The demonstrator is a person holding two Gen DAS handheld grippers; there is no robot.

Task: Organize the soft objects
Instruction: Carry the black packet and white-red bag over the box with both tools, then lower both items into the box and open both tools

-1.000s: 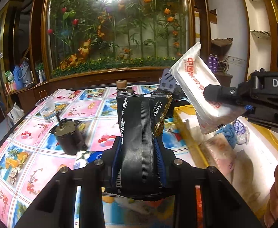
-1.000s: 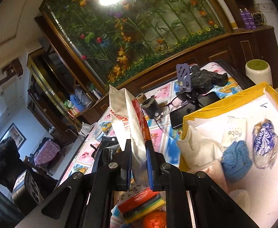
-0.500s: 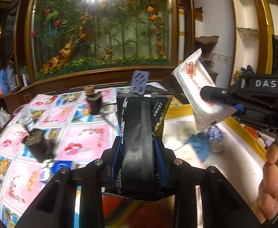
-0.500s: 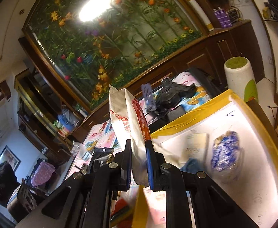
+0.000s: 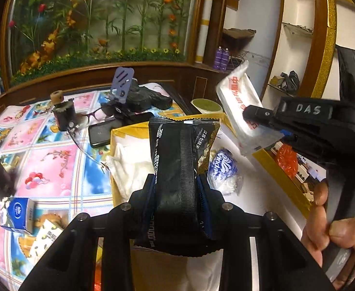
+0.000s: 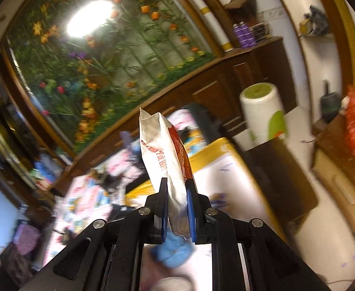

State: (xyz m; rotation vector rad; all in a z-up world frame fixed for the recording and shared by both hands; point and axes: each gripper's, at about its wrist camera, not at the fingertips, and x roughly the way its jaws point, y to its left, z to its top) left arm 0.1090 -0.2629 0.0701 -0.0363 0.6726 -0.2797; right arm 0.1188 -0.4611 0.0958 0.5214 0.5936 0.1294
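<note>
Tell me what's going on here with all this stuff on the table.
A person is sorting soft packets with a handheld gripper in each hand. The left gripper is shut on a black packet, and the right gripper is shut on a white packet with red print. Both are held above a yellow-rimmed white box that already contains a blue-patterned bag and white cloth.

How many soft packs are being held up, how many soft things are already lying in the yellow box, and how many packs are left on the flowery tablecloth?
Held in grippers: 2, black pack and white pack with red print.
In the yellow box: 2 clear, white cloth and blue-and-white bag.
On the tablecloth: 2, blue-and-white tissue pack and a white pack.
Total: 6.
</note>
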